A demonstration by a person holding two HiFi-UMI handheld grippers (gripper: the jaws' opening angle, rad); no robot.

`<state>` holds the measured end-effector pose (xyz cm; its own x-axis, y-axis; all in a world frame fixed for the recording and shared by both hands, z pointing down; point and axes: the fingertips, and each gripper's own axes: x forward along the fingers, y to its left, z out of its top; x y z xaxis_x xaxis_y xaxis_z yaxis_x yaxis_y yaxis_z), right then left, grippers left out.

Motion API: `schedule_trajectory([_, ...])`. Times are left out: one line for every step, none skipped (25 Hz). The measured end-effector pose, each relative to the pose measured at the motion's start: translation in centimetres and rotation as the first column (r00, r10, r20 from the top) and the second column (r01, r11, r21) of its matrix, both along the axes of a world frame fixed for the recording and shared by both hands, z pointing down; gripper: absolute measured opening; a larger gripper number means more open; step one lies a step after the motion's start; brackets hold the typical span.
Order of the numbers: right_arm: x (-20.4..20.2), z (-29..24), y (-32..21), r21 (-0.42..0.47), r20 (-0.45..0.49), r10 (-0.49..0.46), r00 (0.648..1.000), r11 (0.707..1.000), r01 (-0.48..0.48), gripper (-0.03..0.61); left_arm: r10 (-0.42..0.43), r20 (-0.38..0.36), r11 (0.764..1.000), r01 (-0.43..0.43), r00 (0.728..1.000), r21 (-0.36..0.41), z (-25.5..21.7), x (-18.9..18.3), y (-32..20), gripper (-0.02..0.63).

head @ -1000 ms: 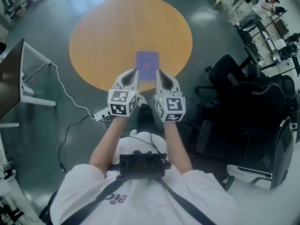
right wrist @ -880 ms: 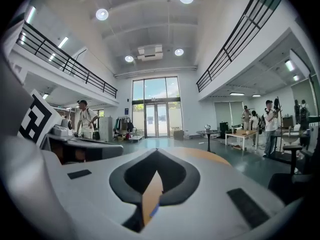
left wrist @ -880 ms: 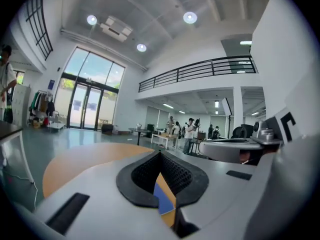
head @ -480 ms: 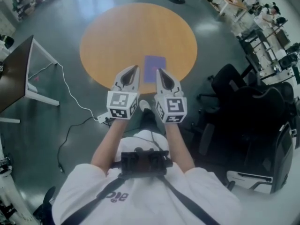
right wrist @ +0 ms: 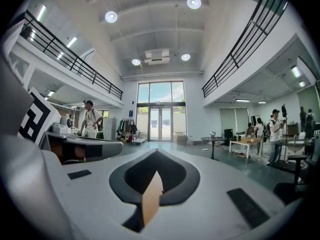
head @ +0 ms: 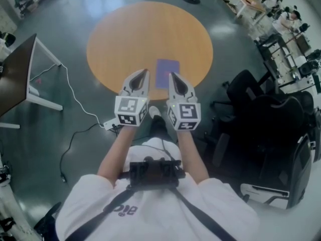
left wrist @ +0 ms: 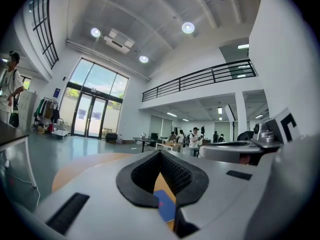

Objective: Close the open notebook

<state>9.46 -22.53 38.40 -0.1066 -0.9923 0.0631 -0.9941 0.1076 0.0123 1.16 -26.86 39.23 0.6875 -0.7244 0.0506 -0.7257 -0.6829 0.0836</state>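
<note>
Currently both forearms reach forward from the torso, side by side, with the grippers pointing level and neither touching anything. Left gripper [head: 144,73]: jaws together, nothing between them; only a sliver of table and cover shows through the slit in the left gripper view. Right gripper [head: 172,75]: jaws likewise together and empty. Beyond the tips, the notebook [head: 166,72] lies flat near the close edge of the round orange table [head: 135,29], purple cover up. Over the last second the notebook looks unchanged, and the grippers have kept their paired pose, clear of it. Judgement: notebook reads as closed, so the task looks finished.
</note>
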Motion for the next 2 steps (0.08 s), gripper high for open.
schedule_trajectory([0.11,0.08,-0.17,-0.001,-0.002,0.002,1.000,1.000,-0.002,0.015,-0.003,0.001,1.000,0.003,1.000,-0.002,0.02,0.00,-0.15,0.012])
schedule_trajectory([0.22,0.18,-0.35,-0.003,-0.004,0.003,1.000,1.000,-0.003,0.015,-0.006,0.001,1.000,0.006,1.000,-0.005,0.05,0.00,-0.30,0.012])
